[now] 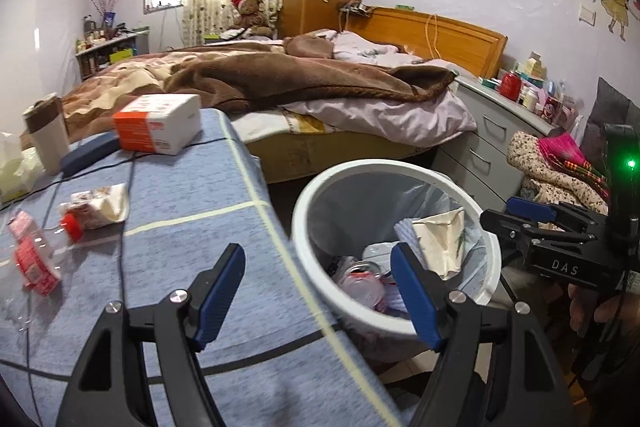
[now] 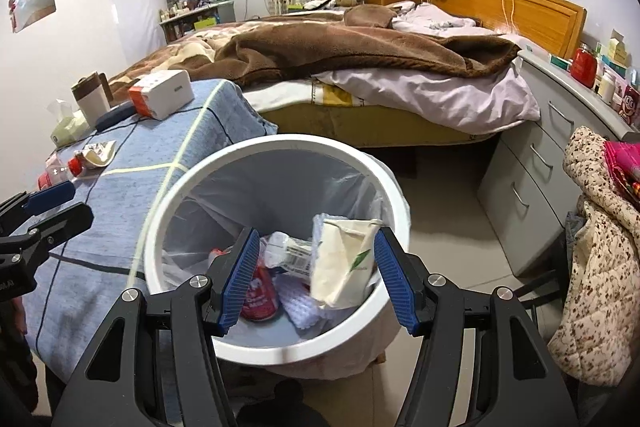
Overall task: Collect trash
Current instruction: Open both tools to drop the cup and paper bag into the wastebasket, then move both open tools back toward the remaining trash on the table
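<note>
The bin [image 2: 276,347] beside the surface [image 1: 180,195] already holds a carton [image 2: 344,259], a can and wrappers. Both the left claw [image 1: 318,297] and right claw [image 2: 316,279] gape, empty. A bottle [image 1: 74,227] and wrappers [image 1: 36,263] remain on the surface.

We see a white bin [image 2: 276,349] with a clear liner standing on the floor just beside the bench [image 1: 192,187]. Inside lie a crumpled cream carton [image 2: 344,267], a red can [image 2: 260,297] and wrappers. On the bench lie a red-capped bottle [image 1: 44,243] on its side and a crumpled wrapper [image 1: 102,205].
</note>
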Demonstrator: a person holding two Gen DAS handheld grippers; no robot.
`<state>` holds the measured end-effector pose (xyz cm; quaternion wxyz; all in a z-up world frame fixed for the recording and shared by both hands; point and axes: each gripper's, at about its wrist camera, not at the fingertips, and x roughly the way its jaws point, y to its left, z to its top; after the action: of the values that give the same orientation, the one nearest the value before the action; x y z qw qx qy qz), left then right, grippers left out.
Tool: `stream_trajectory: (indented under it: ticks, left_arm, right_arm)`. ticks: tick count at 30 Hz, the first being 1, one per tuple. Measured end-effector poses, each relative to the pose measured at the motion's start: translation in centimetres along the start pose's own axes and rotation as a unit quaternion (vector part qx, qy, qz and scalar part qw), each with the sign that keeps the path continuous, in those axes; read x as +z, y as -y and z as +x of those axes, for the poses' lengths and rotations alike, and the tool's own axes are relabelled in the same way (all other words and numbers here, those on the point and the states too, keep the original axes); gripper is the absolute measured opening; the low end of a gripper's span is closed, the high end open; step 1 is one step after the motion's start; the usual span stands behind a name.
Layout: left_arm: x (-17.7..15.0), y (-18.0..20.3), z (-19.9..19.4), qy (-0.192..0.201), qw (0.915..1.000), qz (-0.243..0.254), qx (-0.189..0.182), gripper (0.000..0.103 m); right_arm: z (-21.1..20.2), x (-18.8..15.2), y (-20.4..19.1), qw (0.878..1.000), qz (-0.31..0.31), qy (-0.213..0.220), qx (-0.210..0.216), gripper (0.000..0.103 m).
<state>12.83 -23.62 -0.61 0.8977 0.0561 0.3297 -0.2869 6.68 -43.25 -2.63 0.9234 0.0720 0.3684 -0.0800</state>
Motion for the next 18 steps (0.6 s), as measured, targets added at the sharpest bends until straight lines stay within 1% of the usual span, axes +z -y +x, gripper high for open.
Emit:
stream_trajectory:
  ticks: [4,7,10,12,15,18]
  left_arm:
    - [-0.5,-1.6,-1.8,0.013,0.9998,-0.007,0.014,0.077]
    - [-1.1,-3.1,-3.1,0.025,0.9992,-0.014,0.030,0.077]
    - [-1.8,-5.0,-4.1,0.026,0.9983,-0.024,0.045,0.077]
    - [-2.4,-6.4,-4.8,0.030,0.9970,-0.026,0.066,0.077]
    - [-3.3,-8.8,-5.6,0.033,0.9938,-0.035,0.100,0.077]
    - [-4.2,-11.4,-6.2,0.030,0.9915,-0.056,0.113,0.077]
  right_arm:
    - [-0.2,-0.2,-1.5,1.000,-0.003,0.010,0.007,0.061]
    - [-0.3,-0.2,-3.1,1.000,-0.016,0.018,0.020,0.061]
    - [-0.3,0.2,-4.9,0.999,-0.028,0.026,0.037,0.061]
    - [-0.3,0.4,-6.0,0.998,-0.033,0.032,0.046,0.061]
    - [0.0,0.9,-7.8,0.996,-0.040,0.034,0.070,0.061]
    - [0.6,1.2,-9.5,0.995,-0.046,0.030,0.083,0.061]
